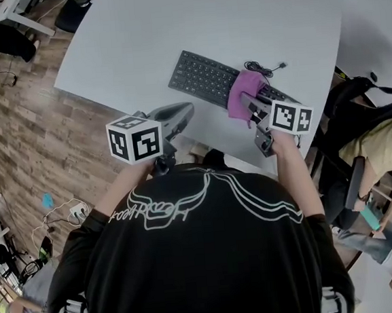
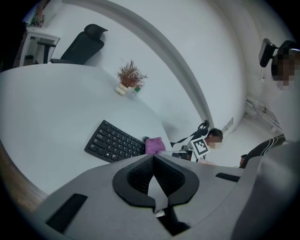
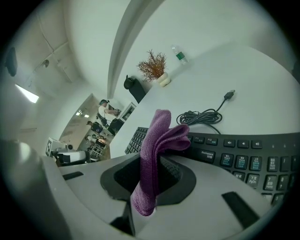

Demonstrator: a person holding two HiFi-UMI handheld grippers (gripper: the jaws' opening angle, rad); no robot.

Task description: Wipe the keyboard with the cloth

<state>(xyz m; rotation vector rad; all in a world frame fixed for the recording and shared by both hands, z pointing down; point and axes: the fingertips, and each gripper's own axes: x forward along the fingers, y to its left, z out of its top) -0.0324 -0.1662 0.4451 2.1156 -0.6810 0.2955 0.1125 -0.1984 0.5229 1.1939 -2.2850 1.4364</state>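
Note:
A black keyboard (image 1: 206, 76) lies slantwise on the white table (image 1: 171, 25), near its front edge. My right gripper (image 1: 252, 108) is shut on a purple cloth (image 1: 243, 94), which hangs over the keyboard's right part. In the right gripper view the cloth (image 3: 159, 140) sticks up folded between the jaws, just above the keys (image 3: 243, 157). My left gripper (image 1: 178, 113) hovers at the table's front edge, left of the cloth, off the keyboard. Its jaws meet at the tips (image 2: 153, 157) with nothing between them. From there the keyboard (image 2: 115, 140) and cloth (image 2: 154, 145) lie ahead.
The keyboard's coiled cable (image 3: 201, 116) with its USB plug lies behind it. A dried plant (image 3: 152, 65) and a bottle (image 3: 178, 55) stand at the far edge. An office chair (image 2: 84, 44) stands beyond. A seated person (image 1: 379, 150) is at the right.

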